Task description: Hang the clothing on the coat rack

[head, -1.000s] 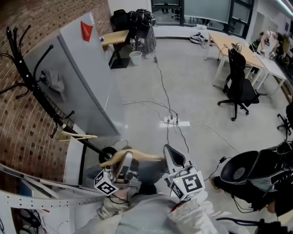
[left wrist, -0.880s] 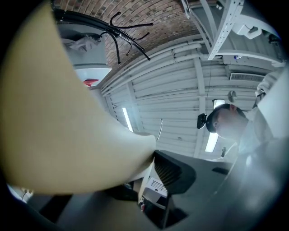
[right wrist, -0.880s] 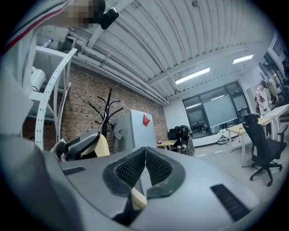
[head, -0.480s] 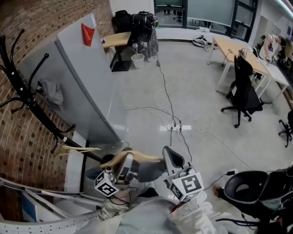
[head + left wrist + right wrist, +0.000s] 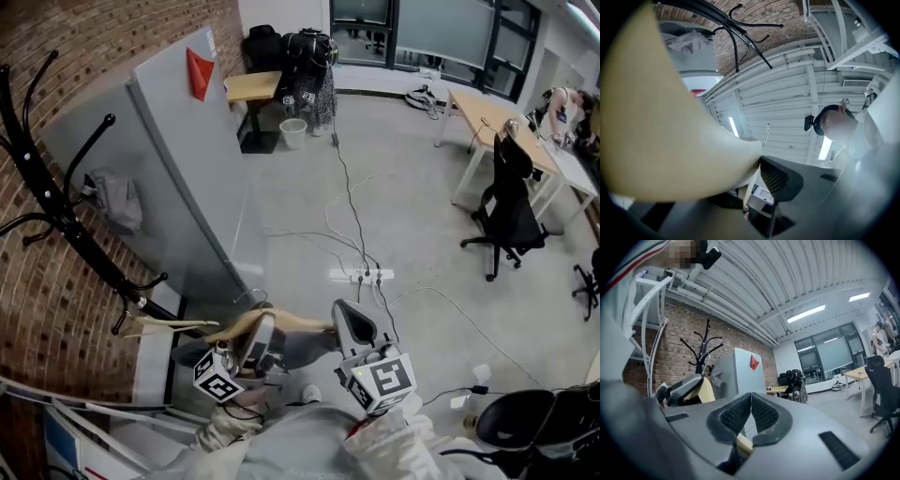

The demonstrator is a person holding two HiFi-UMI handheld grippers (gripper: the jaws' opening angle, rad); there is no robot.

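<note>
the coat rack [image 5: 58, 202] stands to the left of both hand-held grippers in the head view, its black pole slanting from the upper left down toward them. the clothing [image 5: 298, 349], a grey garment, hangs from a wooden hanger [image 5: 281, 322] just right of the coat rack's foot. the hanger's long axis runs across the view, and its left tip points at the lower part of the coat rack's pole.

the left hand-held gripper [image 5: 255, 336] is clenched on the hanger's left arm; in its own view the pale wood fills the space against the ribbed pad. the right hand-held gripper [image 5: 352, 323] is pinched tight, its pads meeting, with a sliver of pale wood caught low between them, most likely the hanger's right end. the left one is the nearer to the coat rack, so it would probably lead the hanger in. the free hooks sit high up the pole, well above the hanger. a spare hanger [image 5: 164, 324] hangs low on the coat rack, just left of the held one, and a grey cloth [image 5: 120, 202] is draped on a higher hook.

against a second ago, the coat rack and the grey cabinet [image 5: 192, 178] behind it look larger and nearer. the power strip [image 5: 361, 275] on the floor has slid down the view. both grips and the hanger's lie look unchanged.
</note>
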